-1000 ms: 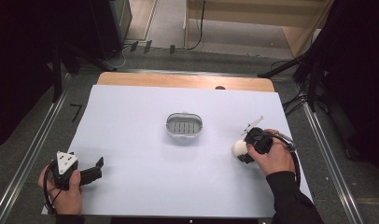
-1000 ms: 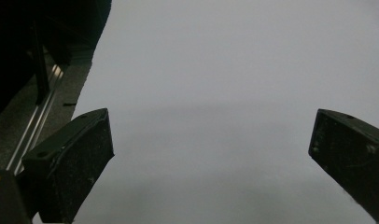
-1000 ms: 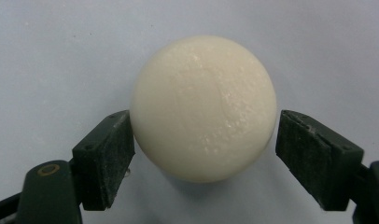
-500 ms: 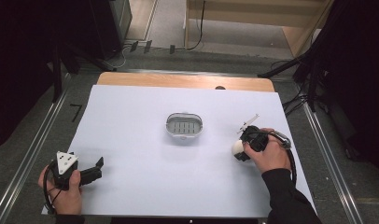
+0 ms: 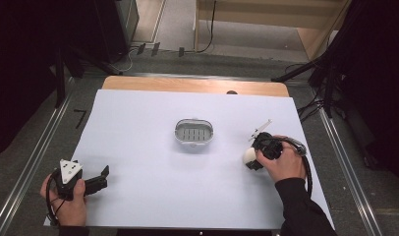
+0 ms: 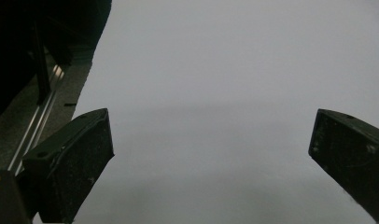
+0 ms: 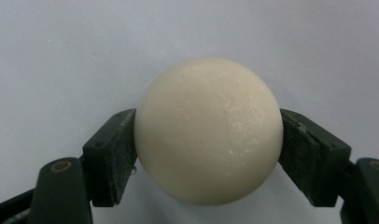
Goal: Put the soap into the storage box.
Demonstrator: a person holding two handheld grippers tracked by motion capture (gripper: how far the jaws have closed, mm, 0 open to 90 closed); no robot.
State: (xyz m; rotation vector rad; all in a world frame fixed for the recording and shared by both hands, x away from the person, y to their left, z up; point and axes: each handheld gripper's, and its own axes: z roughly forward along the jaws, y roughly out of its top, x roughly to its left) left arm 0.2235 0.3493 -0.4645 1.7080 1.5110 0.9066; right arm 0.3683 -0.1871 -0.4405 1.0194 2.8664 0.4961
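Since the earlier frames, the right tongs (image 5: 250, 158) have shifted slightly left and nearer, carrying the cream ball (image 5: 249, 156) along. Right hand (image 5: 285, 163) sits at the right of the white surface (image 5: 138, 128), forearm entering from the near edge, tongs pointing left — jaws clamped on the ball's two sides (image 7: 207, 130). Left tongs (image 5: 100, 178) lie at the near-left corner, unmoved — jaws spread apart, gripping nothing. Metal dish (image 5: 193, 132) stands mid-surface, well apart from the ball.
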